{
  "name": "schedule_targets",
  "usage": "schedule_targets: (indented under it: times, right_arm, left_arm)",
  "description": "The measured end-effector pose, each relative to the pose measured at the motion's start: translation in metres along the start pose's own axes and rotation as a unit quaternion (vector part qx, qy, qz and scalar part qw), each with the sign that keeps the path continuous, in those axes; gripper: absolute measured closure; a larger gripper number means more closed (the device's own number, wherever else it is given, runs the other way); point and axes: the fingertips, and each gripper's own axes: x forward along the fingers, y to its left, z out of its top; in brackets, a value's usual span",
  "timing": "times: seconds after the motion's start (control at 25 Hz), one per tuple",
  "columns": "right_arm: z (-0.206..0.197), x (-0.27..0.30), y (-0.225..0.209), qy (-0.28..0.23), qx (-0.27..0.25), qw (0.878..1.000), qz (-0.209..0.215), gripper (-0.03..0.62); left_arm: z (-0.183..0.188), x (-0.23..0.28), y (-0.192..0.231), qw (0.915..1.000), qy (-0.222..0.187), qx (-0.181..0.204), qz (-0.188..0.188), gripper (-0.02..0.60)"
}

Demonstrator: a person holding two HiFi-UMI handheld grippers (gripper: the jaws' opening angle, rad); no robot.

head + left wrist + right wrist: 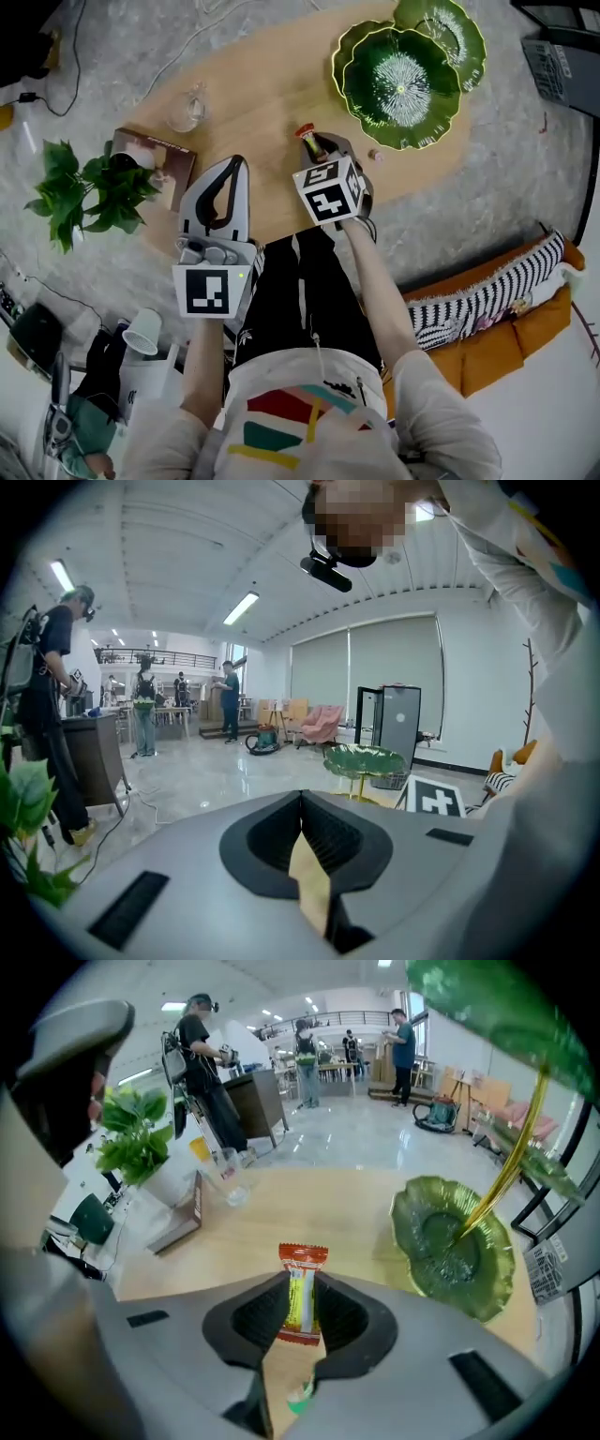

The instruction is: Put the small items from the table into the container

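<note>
Above table (pixel 309 1206), right gripper (pixel 300 1290) pinched wrapped candy (pixel 304 1262); left gripper (pixel 302 806) closed, empty. Grip needed holding until over green leaf dish (pixel 455 1246).

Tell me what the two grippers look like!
The left gripper and right gripper are light grey shells with black ribbed pads. Each carries a white cube with black square markers. The person wears a short-sleeved white shirt with coloured stripes.
</note>
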Motion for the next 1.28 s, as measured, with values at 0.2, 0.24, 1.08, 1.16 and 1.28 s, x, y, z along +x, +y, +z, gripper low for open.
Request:
schedule_targets:
  times: [0.2,0.24,1.08,1.16,1.28]
  right_arm:
    - [0.053,-0.099,0.023,-0.084,0.001,0.996,0.006,0.52]
    - [0.064,-0.122,0.026,-0.102,-0.002,0.995,0.003,0.522]
    - [0.116,-0.34,-0.032,-0.289,0.055,0.947,-0.127,0.523]
    - [0.127,-0.326,-0.049,-0.286,0.049,0.95,-0.119,0.522]
    - [0.151,-0.305,-0.079,-0.3,0.052,0.943,-0.132,0.374]
  left_arm:
    - [0.074,-0.017,0.0,0.9991,-0.039,0.018,-0.001,0.572]
    - [0.091,-0.019,-0.001,0.9985,-0.05,0.023,-0.003,0.572]
    - [0.211,-0.038,-0.041,0.9899,-0.124,0.054,-0.041,0.572]
    - [0.217,-0.037,-0.04,0.9884,-0.131,0.067,-0.039,0.572]
    - [0.227,-0.04,-0.034,0.9873,-0.139,0.071,-0.03,0.573]
